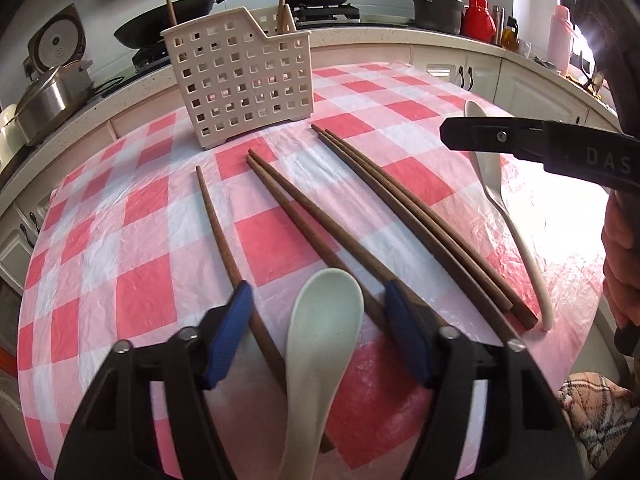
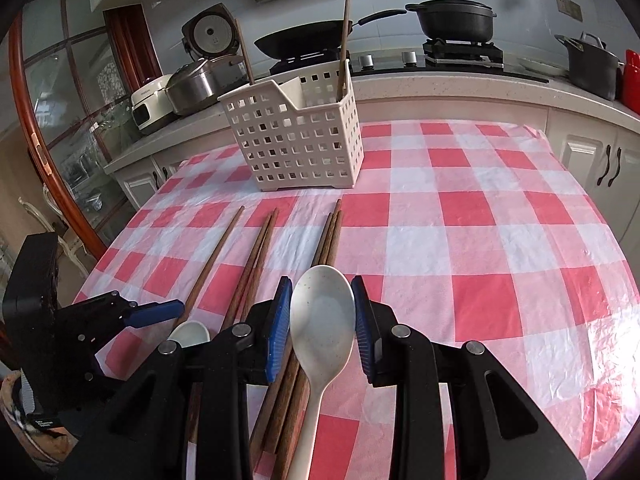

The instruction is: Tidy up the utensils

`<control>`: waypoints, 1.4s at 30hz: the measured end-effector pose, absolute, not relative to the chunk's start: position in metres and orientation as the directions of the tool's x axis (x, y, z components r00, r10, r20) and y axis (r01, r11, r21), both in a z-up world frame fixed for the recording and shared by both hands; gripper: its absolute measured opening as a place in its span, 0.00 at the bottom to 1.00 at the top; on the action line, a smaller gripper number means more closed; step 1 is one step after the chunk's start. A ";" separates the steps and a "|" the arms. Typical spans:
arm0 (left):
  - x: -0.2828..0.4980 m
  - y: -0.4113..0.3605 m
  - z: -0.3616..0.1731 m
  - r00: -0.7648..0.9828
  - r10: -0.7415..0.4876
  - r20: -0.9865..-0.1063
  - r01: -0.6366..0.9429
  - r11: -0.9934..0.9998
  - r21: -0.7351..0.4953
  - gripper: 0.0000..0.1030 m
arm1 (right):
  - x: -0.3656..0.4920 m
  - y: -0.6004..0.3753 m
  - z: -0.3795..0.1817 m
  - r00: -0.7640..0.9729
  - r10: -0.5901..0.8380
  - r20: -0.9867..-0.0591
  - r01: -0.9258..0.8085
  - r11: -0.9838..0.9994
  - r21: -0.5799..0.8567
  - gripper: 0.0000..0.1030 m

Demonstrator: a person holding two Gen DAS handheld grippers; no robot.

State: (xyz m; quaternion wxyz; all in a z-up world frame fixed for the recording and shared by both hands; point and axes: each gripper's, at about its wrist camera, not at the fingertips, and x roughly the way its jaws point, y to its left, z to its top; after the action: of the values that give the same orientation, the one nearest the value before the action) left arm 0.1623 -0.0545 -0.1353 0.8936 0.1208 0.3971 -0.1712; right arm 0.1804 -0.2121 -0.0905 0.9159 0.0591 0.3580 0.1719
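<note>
Because both spoons still lie on the counter [image 2: 500, 240], each gripper hovers with open jaws: left gripper [image 1: 318, 334] around the pale green spoon [image 1: 324, 320], right gripper [image 2: 320, 320] around the white spoon [image 2: 322, 312], far from the basket [image 2: 296, 136].

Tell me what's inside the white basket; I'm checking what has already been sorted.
Two wooden sticks, probably chopsticks, stand in the white basket, one at its left end and one at its right. Their lower ends, and anything lying on the basket's floor, are hidden by its perforated walls.
</note>
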 end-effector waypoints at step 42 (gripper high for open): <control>0.128 -0.011 -0.057 0.811 -0.263 -0.523 0.316 0.949 0.014 0.05 | 0.146 -0.192 -0.041 0.777 0.353 -0.522 -0.338 0.933 0.128 0.28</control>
State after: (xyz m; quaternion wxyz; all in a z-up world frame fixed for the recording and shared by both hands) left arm 0.1279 -0.0112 -0.0567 0.9502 0.0501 0.2672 -0.1524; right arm 0.1458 -0.1919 -0.0407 0.9424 0.0134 0.2795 0.1832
